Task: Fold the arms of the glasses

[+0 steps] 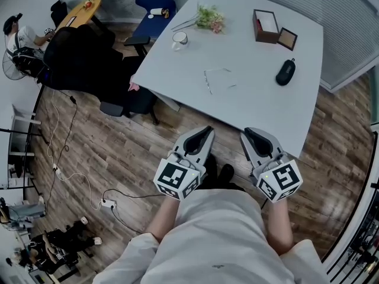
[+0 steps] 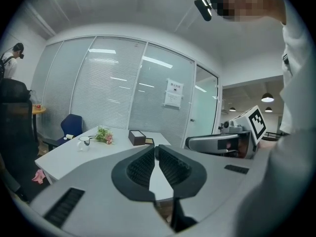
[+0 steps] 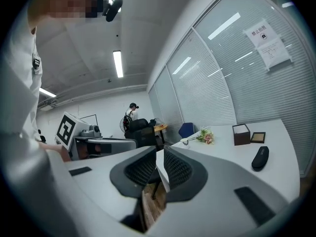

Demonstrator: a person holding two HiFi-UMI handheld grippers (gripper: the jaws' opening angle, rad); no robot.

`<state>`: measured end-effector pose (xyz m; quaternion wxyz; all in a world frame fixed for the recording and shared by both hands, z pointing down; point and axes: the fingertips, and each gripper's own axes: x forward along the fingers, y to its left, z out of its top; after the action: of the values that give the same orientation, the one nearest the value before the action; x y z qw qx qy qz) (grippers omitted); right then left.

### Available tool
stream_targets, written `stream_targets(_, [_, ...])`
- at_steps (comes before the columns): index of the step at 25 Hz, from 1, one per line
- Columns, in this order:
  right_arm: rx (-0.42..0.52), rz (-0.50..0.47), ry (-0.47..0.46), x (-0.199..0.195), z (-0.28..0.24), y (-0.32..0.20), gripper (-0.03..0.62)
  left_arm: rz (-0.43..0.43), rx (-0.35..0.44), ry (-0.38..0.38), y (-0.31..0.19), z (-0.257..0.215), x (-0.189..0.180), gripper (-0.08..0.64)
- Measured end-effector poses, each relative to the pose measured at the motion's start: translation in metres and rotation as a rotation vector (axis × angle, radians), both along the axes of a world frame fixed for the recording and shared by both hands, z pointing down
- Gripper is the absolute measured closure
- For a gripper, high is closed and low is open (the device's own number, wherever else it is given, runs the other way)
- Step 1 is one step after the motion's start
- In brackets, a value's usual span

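Note:
A thin wire-framed pair of glasses [image 1: 215, 79] lies with its arms spread near the middle of the pale grey table [image 1: 260, 108]. Both grippers hang in front of the person's body, short of the table's near edge and well away from the glasses. My left gripper [image 1: 208, 129] has its jaws together with nothing between them; in the left gripper view the tips [image 2: 157, 149] meet. My right gripper [image 1: 248, 132] shows a narrow gap between its jaws [image 3: 160, 153], and nothing is held. Neither gripper view shows the glasses.
On the table are a black glasses case [image 1: 285, 71], a brown box [image 1: 266, 26] with a small square frame [image 1: 287, 38] beside it, a white mug [image 1: 179, 39] and a sprig of flowers [image 1: 208, 18]. A blue chair [image 1: 154, 2] and a black office chair [image 1: 89, 64] stand to the left.

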<state>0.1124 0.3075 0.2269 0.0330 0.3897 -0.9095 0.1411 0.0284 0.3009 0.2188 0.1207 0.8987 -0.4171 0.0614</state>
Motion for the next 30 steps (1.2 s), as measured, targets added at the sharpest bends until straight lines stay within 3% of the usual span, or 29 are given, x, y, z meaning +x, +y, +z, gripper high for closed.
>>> stream_targets(6, [-0.039,0.013,0.023,0.001,0.006,-0.016,0.487,0.028,0.002,-0.002,-0.017,0.002,0.001,0.538])
stream_targets(7, [-0.040,0.012,0.026,0.000,0.007,-0.018,0.481,0.029,-0.002,-0.004,-0.020,0.004,0.000,0.530])
stream_targets(9, [-0.048,0.017,0.028,0.000,0.008,-0.024,0.447,0.031,-0.010,-0.006,-0.026,0.007,-0.002,0.443])
stream_targets(14, [-0.071,0.032,0.032,-0.001,0.013,-0.049,0.413,0.027,-0.018,-0.001,-0.049,0.010,-0.011,0.440])
stream_targets(30, [-0.116,0.075,0.064,-0.031,0.014,-0.149,0.413,0.077,-0.065,0.010,-0.158,0.022,-0.049,0.434])
